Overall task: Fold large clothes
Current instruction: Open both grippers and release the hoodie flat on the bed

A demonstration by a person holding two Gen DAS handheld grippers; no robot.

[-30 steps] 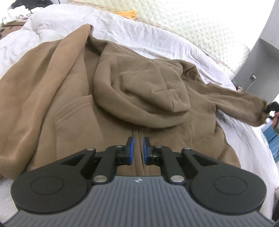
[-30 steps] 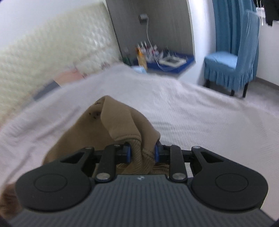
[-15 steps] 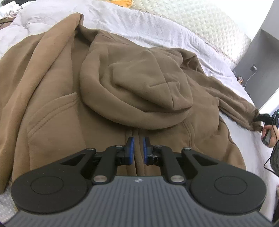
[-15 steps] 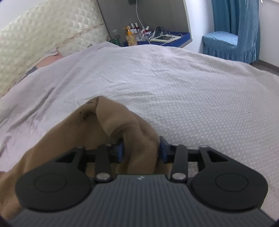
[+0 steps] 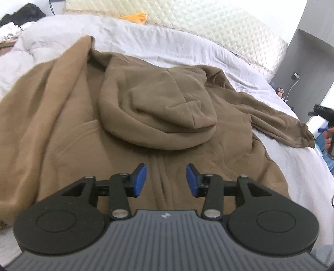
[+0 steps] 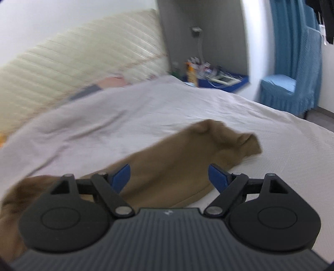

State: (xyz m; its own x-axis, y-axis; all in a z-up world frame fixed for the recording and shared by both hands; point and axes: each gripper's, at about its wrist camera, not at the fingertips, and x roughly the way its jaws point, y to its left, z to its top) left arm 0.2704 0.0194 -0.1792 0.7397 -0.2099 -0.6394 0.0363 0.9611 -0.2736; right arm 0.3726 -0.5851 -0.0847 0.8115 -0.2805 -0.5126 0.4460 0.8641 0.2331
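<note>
A large brown hoodie lies spread front-up on the bed, its hood folded down over the chest. My left gripper hovers over the zip line near the hem, its jaws opening with nothing pinched between them. One sleeve stretches out to the right. In the right wrist view that sleeve lies flat on the sheet with its cuff ahead. My right gripper sits above it, jaws opening wide, pads clear of the cloth.
The white bed sheet runs to a quilted cream headboard. A blue-skirted chair and a cluttered bedside shelf stand beyond the bed's far side. A yellow item and piled clothes lie at the back.
The right gripper let go of the sleeve cuff, which now lies on the sheet, and pulled back. The left gripper's jaws went from shut to apart.
</note>
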